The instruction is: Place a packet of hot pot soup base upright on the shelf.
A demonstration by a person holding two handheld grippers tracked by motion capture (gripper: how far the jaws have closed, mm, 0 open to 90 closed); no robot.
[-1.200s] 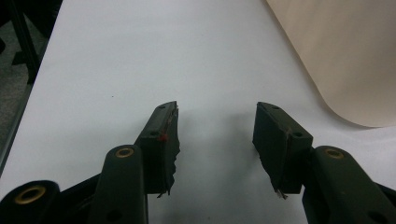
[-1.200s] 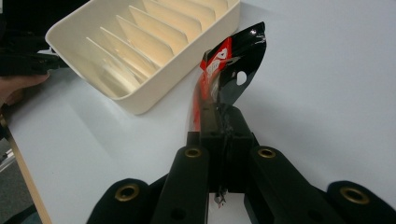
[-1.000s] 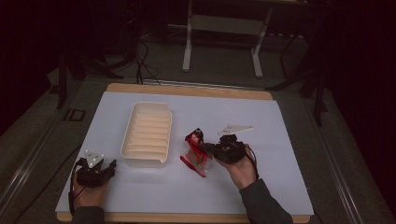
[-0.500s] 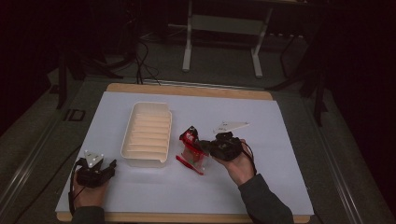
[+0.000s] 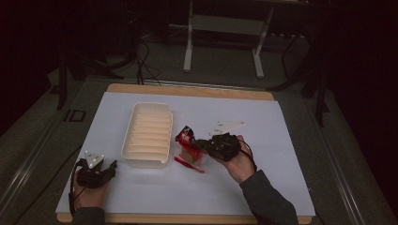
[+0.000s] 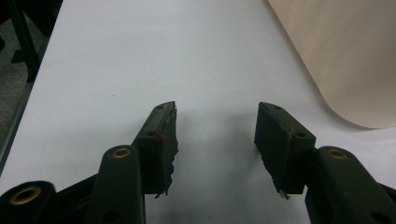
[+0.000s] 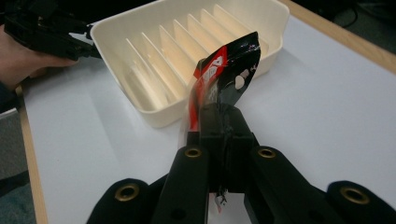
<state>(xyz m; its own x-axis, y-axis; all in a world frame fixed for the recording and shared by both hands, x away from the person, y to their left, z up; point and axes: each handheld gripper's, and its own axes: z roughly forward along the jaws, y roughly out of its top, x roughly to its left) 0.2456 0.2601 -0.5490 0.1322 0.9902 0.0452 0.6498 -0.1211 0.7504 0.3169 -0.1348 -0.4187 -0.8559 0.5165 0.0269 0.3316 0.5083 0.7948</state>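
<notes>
A red and black packet [image 5: 188,140] hangs just right of the cream ribbed tray [image 5: 147,134], lifted off the white mat. My right gripper [image 5: 202,144] is shut on it; in the right gripper view the packet [image 7: 224,77] sticks up from the closed jaws, with the tray [image 7: 154,60] just beyond. A second red packet [image 5: 188,164] lies flat on the mat below it. My left gripper [image 5: 111,167] rests at the mat's front left, open with nothing between its fingers [image 6: 161,137], near the tray's corner [image 6: 345,56].
The white mat [image 5: 281,140] covers a wooden board [image 5: 187,90] with dark floor around it. A metal stand [image 5: 220,28] and cables lie beyond the far edge. Bare mat spreads to the right of my right hand.
My right gripper has carried the packet a little left, toward the tray. The left gripper has stayed put.
</notes>
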